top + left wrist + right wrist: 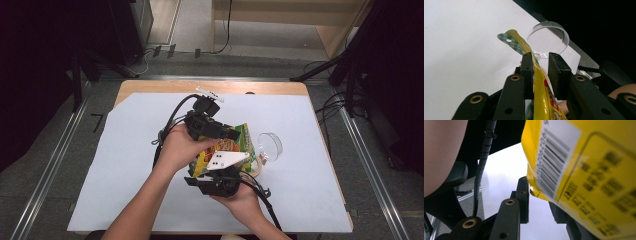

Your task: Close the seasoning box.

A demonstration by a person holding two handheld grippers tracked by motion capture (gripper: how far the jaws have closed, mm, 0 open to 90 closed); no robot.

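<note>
Two grippers share one yellow snack bag (227, 147), lifted over the middle of the surface, a little toward its right edge. In the left gripper view the left gripper (541, 65) has the bag's flattened, green-checked top seal running between its jaws; the film lies against one jaw while a gap shows at the other, so the jaws stand spread around the seal, not yet clamping it. In the right gripper view the right gripper (541, 195) has the bag's lower corner, near the barcode label, tucked between its jaws; one jaw is hidden behind the bag, so a true pinch cannot be told from there.

Judging by this, the step in hand is getting a firm hold on the top seal so the bag can be pulled open. To do it well, the left jaws should bite the seal squarely, low enough not to slip off the thin film, while the right gripper holds the body steady and avoids crushing the contents.

A clear glass bowl (270, 145) stands just beside the bag, toward the right edge. White paper (125, 165) covers the wooden table (150, 86); grey floor (50, 165), metal rails and dark stands surround it
</note>
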